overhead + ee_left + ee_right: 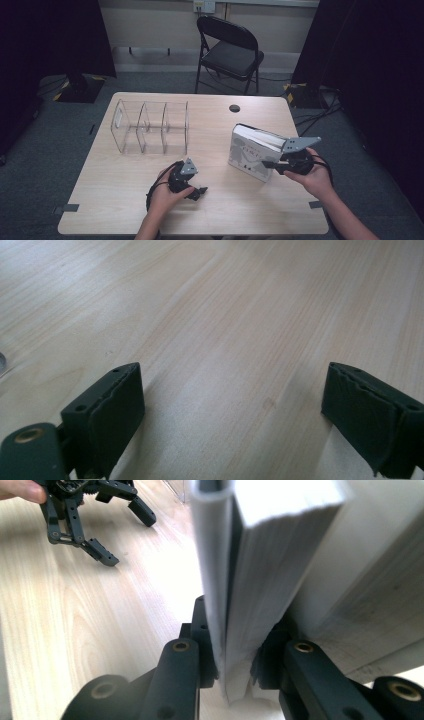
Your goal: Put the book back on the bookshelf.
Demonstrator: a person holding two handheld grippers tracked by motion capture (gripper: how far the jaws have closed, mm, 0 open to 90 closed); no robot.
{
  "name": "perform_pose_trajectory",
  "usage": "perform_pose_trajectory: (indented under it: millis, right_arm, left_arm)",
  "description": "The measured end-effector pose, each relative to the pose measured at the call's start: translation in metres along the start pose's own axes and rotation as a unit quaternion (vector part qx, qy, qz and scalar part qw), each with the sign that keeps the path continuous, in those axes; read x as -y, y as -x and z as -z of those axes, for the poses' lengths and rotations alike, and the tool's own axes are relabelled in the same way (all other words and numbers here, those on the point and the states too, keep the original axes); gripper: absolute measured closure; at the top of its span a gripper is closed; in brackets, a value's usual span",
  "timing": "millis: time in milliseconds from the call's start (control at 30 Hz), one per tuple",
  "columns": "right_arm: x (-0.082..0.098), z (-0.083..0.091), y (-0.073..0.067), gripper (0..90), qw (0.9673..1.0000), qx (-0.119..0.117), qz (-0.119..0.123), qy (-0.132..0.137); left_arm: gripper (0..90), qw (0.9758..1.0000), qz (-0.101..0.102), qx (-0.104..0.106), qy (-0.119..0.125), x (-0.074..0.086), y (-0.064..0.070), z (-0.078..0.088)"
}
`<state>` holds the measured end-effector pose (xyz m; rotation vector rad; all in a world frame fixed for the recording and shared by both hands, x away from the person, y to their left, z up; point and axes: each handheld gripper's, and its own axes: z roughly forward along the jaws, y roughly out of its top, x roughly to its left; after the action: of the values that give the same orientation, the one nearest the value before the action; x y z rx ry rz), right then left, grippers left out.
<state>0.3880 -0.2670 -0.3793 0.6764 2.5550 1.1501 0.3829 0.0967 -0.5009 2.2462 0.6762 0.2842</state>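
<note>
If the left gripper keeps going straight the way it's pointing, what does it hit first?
Most likely the bare table. The left gripper, jaws open with nothing between them, looks slightly down along the wood, and nothing else stands in its line, though depth is hard to judge.

right claw (235,672) clamping book (260,555), table (75,615)

clear acrylic three-compartment organizer (150,126): far-left on bench | bench (125,210): light wood | black folding chair (229,51): beyond bench | grey carpet floor (45,165)
</note>
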Motion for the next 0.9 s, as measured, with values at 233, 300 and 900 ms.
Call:
perform_pose_trajectory:
  millis: [233,300,900]
  right_arm:
    - [0.003,0.003,0.0,76.5,0.9997,-0.021,-0.01,0.005]
    - [0.003,0.003,-0.001,76.5,0.9995,-0.029,-0.013,0.006]
    - [0.002,0.004,-0.014,76.4,0.9975,-0.071,-0.004,0.0]
  left_arm:
    - [8.0,1.0,0.001,0.002,0.001,0.0,0.0,-0.001]
    - [7.7,1.0,0.0,0.002,0.001,0.0,0.0,-0.001]
    - [4.6,1.0,-0.001,0.004,-0.004,-0.001,0.0,-0.002]
